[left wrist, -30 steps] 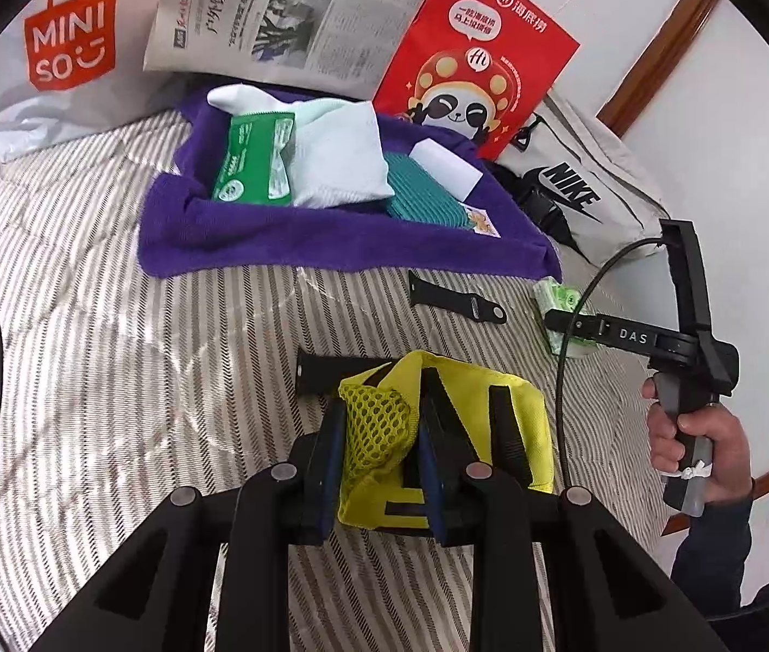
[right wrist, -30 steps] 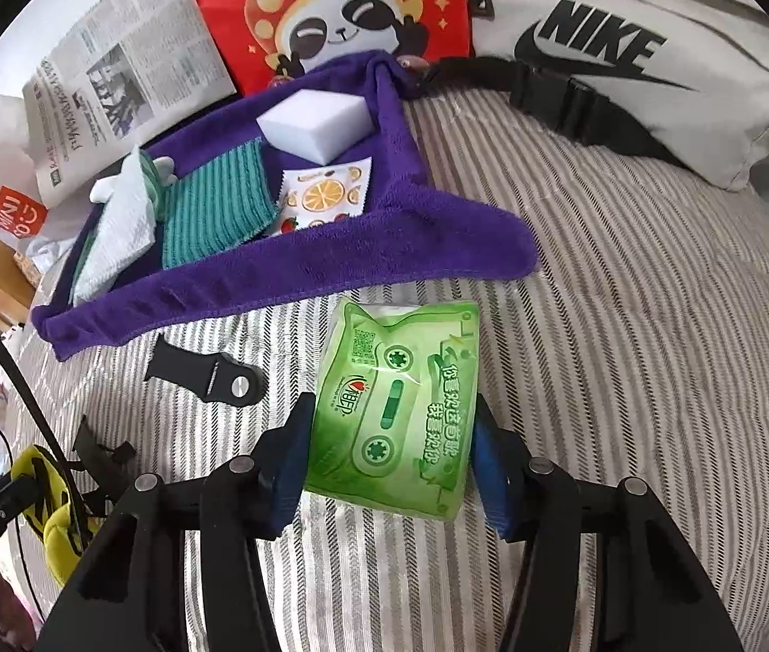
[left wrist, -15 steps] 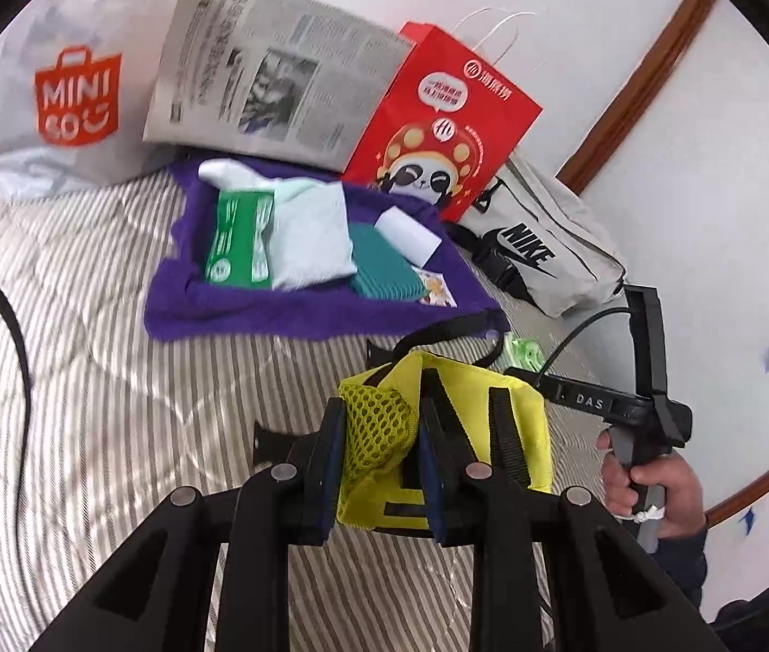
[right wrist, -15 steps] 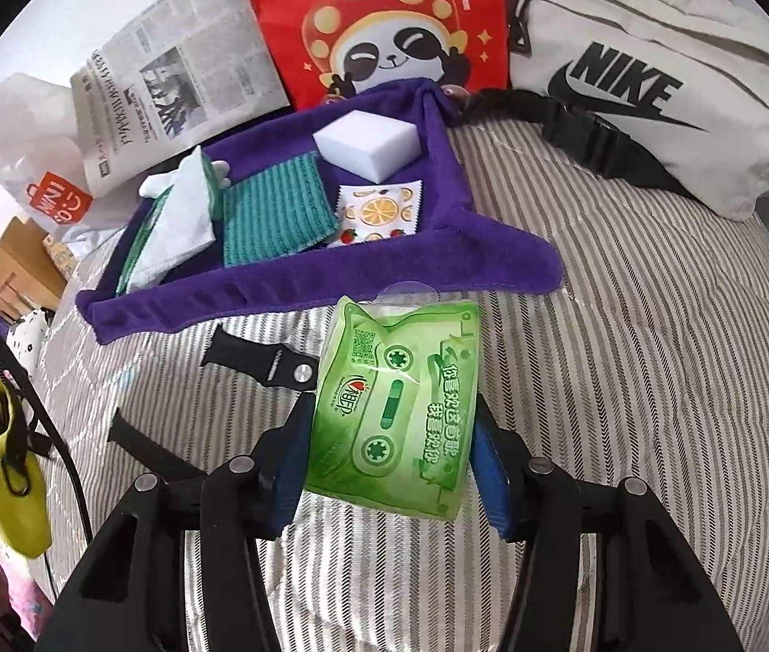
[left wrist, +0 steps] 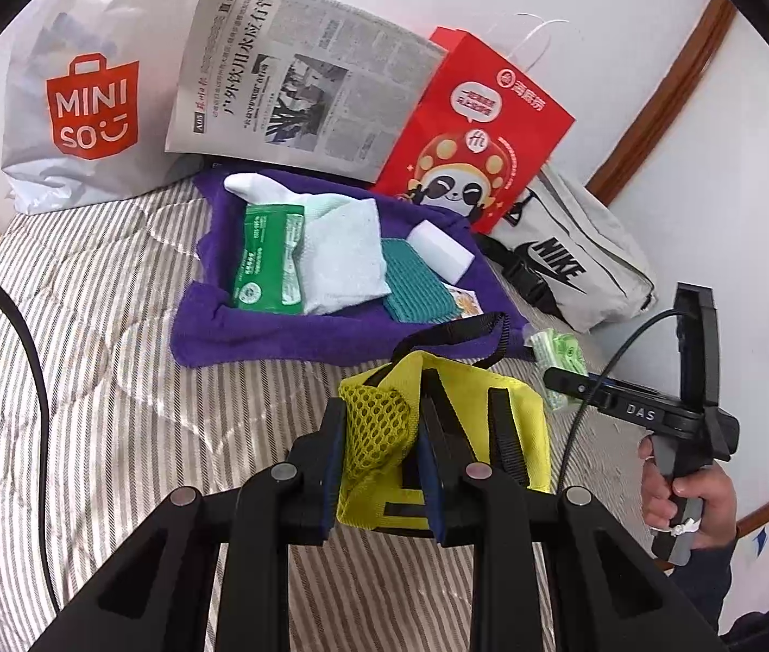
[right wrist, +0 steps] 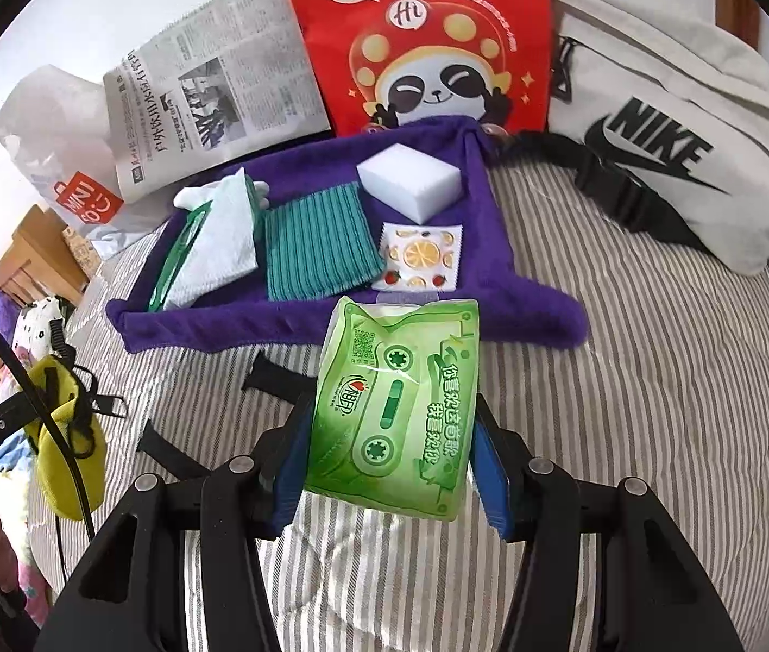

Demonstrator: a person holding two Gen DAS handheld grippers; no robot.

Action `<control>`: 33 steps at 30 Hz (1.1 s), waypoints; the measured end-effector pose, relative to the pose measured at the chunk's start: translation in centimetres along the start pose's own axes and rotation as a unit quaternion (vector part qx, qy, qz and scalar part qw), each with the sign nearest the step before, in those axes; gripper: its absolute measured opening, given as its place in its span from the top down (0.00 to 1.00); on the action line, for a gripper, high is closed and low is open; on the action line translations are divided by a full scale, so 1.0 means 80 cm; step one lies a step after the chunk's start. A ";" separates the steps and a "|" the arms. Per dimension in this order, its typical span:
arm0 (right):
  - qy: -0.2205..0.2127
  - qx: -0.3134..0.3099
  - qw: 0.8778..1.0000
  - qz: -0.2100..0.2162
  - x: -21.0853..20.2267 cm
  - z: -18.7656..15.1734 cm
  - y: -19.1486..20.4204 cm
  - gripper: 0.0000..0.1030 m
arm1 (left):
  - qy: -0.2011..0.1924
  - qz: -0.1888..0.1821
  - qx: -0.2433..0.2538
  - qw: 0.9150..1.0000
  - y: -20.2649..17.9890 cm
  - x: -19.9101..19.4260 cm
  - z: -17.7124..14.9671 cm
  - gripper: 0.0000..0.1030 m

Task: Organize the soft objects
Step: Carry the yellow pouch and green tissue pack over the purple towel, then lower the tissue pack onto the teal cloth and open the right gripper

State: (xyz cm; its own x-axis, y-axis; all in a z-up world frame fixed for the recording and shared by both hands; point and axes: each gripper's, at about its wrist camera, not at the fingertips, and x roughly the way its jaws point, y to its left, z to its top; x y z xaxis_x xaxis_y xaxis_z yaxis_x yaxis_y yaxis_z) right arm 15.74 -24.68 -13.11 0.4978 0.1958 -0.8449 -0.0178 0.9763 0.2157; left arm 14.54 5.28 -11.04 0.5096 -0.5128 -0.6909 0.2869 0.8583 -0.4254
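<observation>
Left wrist view: left hand-held gripper [left wrist: 379, 470] clamped on a yellow mesh pouch [left wrist: 441, 434], held above the striped bed [left wrist: 86, 358], near the purple towel [left wrist: 254, 326]. Right wrist view: right hand-held gripper [right wrist: 392, 475] clamped on a green tissue pack [right wrist: 395, 407], just short of the towel's near edge.

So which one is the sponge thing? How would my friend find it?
Find the purple towel spread on the striped bed, before the red panda paper bag. At its back corner sits the white foam block, plain and boxy, unlike the flat teal ribbed cloth beside it.
</observation>
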 end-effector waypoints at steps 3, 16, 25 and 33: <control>0.003 -0.001 1.000 0.001 0.005 0.011 0.000 0.48 | 0.001 0.003 -0.003 1.000 0.006 0.008 0.011 0.77; 0.014 -0.030 0.999 0.022 0.062 0.085 0.021 0.48 | 0.000 0.040 -0.012 0.999 0.037 0.050 0.076 0.77; 0.032 -0.044 0.998 0.030 0.120 0.123 0.037 0.48 | -0.005 0.053 -0.020 0.998 0.061 0.067 0.110 0.77; 0.049 -0.058 0.997 0.035 0.154 0.131 0.048 0.48 | -0.002 0.053 -0.015 0.998 0.070 0.078 0.124 0.77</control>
State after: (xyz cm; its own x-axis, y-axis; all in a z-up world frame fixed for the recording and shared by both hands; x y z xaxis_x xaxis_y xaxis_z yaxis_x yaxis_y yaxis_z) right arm 30.88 -19.51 -17.61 0.4054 0.2657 -0.8747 -0.1514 0.9631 0.2224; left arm 27.39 7.07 -11.92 0.5399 -0.4187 -0.7302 0.2063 0.9069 -0.3675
